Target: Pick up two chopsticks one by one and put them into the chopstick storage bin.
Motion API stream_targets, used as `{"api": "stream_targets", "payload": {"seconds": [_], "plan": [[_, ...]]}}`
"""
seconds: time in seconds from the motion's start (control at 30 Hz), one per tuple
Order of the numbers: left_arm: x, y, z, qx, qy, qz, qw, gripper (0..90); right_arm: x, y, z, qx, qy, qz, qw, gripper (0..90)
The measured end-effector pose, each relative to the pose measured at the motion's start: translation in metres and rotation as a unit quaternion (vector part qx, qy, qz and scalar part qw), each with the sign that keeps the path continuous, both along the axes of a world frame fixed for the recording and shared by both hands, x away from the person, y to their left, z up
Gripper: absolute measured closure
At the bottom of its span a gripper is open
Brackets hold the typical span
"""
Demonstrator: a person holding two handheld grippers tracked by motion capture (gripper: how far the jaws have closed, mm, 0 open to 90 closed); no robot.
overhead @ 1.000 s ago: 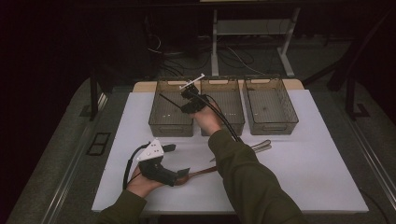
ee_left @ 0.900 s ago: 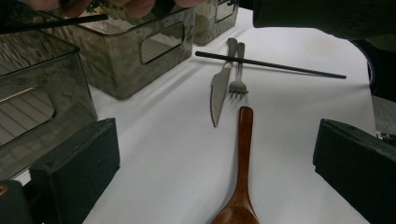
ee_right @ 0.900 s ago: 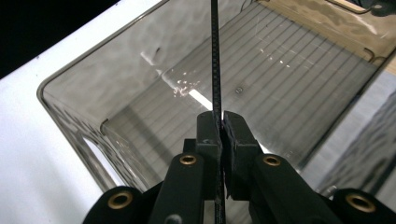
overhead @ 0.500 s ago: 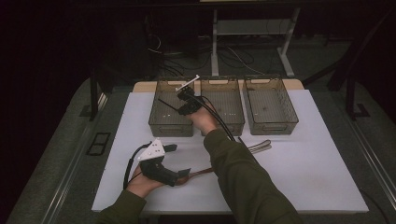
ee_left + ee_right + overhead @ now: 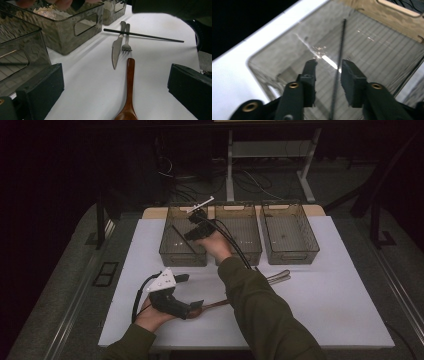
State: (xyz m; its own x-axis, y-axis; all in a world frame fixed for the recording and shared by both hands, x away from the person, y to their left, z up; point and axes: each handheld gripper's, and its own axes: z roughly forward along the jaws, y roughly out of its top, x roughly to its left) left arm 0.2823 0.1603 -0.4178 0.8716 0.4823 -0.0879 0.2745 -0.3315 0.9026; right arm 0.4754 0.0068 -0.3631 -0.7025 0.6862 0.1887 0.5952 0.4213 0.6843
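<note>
Right tool [image 5: 328, 67] hangs over the left bin [image 5: 170, 251], jaws just opening — chopstick [image 5: 339, 65] loose between them, lying inside. Left tool [image 5: 115, 87] gapes wide, released, over the wooden spoon [image 5: 129, 82] on open desk [image 5: 325, 290].

Thin black chopstick [image 5: 340, 57], lying in left bin [image 5: 170, 251]

Black chopstick [image 5: 339, 62]; smoky ribbed bin [image 5: 170, 251]; brown wooden spoon [image 5: 129, 92]; white table [image 5: 325, 295]
</note>
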Motion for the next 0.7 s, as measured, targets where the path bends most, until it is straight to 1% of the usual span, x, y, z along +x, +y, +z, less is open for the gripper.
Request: {"api": "stream_targets", "payload": {"seconds": [0.07,0.1,0.13,0.17,0.2,0.23,0.27,0.3,0.4,0.5,0.57,0.67,0.7], "plan": [[0.0,0.0,0.0,0.002,-0.002,0.0,1.0,0.0,-0.003,-0.005,0.007,0.012,-0.001,0.006,0.9999,55.4],[0.0,0.001,0.0,0.003,-0.002,0.0,1.0,0.0,-0.008,-0.012,0.014,0.024,-0.008,0.009,0.9996,50.9],[0.0,0.001,0.0,0.005,-0.004,-0.001,1.0,0.0,-0.008,-0.012,0.014,0.024,-0.008,0.009,0.9996,50.9],[0.0,0.001,0.0,0.003,0.0,0.001,1.0,0.0,-0.012,-0.02,0.02,0.035,-0.014,0.016,0.9992,47.6],[-0.001,0.001,0.0,0.003,0.0,0.002,1.0,0.0,-0.012,-0.02,0.02,0.035,-0.014,0.016,0.9992,47.6],[-0.001,0.001,0.0,0.004,-0.001,0.002,1.0,0.0,-0.014,-0.024,0.022,0.037,-0.018,0.017,0.999,45.9],[-0.001,0.001,0.0,0.005,-0.002,0.002,1.0,0.0,-0.018,-0.032,0.027,0.042,-0.024,0.022,0.9986,43.8],[-0.001,0.001,0.0,0.005,-0.002,0.002,1.0,0.0,-0.018,-0.032,0.027,0.042,-0.024,0.022,0.9986,43.8],[-0.001,0.0,0.0,0.009,-0.001,0.002,1.0,0.0,-0.022,-0.046,0.03,0.049,-0.031,0.024,0.998,42.5],[-0.002,0.001,-0.001,0.01,0.0,0.004,0.9999,0.0,-0.027,-0.059,0.031,0.055,-0.038,0.028,0.9974,41.0],[-0.002,0.002,-0.001,0.009,0.001,0.004,0.9999,0.0,-0.03,-0.067,0.031,0.061,-0.043,0.037,0.9966,40.1],[-0.003,0.003,-0.001,0.012,0.001,0.005,0.9999,0.0,-0.037,-0.08,0.032,0.068,-0.056,0.045,0.9951,39.5],[-0.003,0.003,-0.001,0.013,0.0,0.005,0.9999,0.0,-0.043,-0.088,0.033,0.076,-0.061,0.048,0.9941,39.4]]}}
